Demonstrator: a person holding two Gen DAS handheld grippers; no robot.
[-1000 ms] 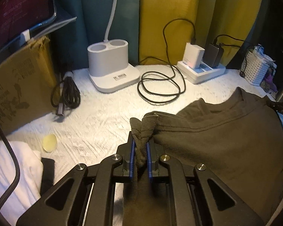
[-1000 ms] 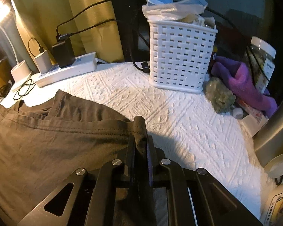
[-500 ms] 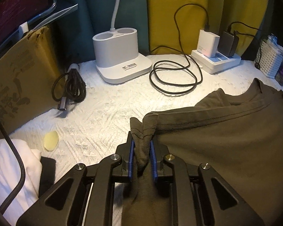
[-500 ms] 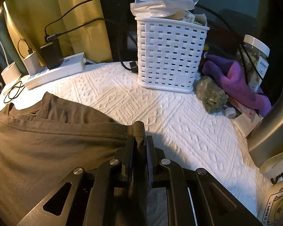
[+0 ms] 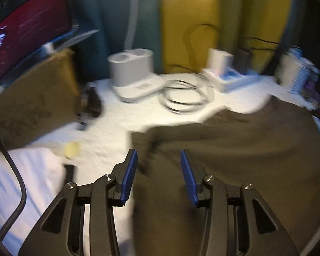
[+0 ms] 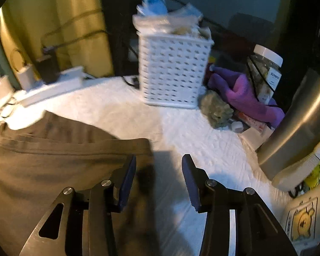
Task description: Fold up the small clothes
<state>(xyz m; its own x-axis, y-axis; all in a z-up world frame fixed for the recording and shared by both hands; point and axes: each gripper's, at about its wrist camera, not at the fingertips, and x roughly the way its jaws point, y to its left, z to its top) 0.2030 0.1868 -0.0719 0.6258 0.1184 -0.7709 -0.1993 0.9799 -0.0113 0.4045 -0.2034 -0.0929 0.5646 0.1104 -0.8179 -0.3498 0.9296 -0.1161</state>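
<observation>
Both my grippers letting go of the shirt

My left gripper [image 5: 159, 170] and right gripper [image 6: 159, 175] are opening, the brown T-shirt [image 5: 234, 149] lying loose between their pads.

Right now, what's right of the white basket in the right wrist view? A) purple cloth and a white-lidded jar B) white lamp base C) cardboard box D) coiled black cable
A: the purple cloth lies just right of the white basket, with the white-lidded jar standing behind it.
</observation>
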